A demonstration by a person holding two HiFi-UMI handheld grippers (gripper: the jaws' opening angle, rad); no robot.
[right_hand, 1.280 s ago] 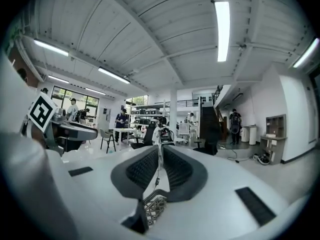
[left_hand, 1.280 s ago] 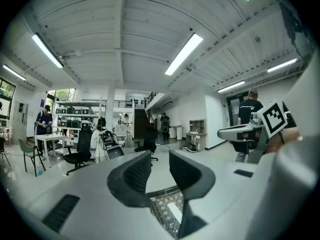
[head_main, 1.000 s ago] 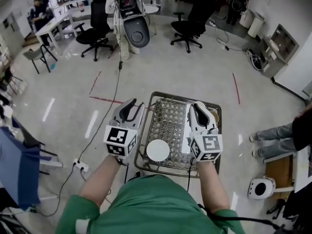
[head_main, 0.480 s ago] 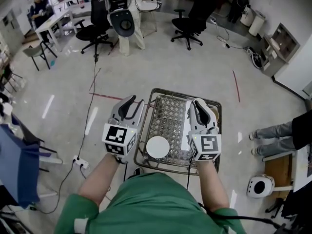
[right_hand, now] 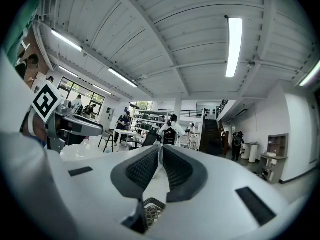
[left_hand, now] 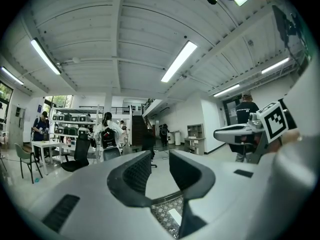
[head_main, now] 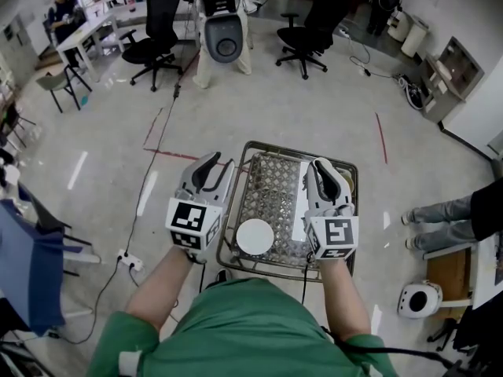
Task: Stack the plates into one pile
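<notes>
Head view, round white plate (head_main: 255, 239) lying in wire basket (head_main: 292, 145)

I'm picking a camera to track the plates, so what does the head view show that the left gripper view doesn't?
Only the head view: the round white plate lying in the wire basket, and the person's green top. Only the left gripper view: the left gripper up close, jaws apart with nothing between them, plus the ceiling lights and the staircase. Both: the basket's mesh and the right gripper.
</notes>
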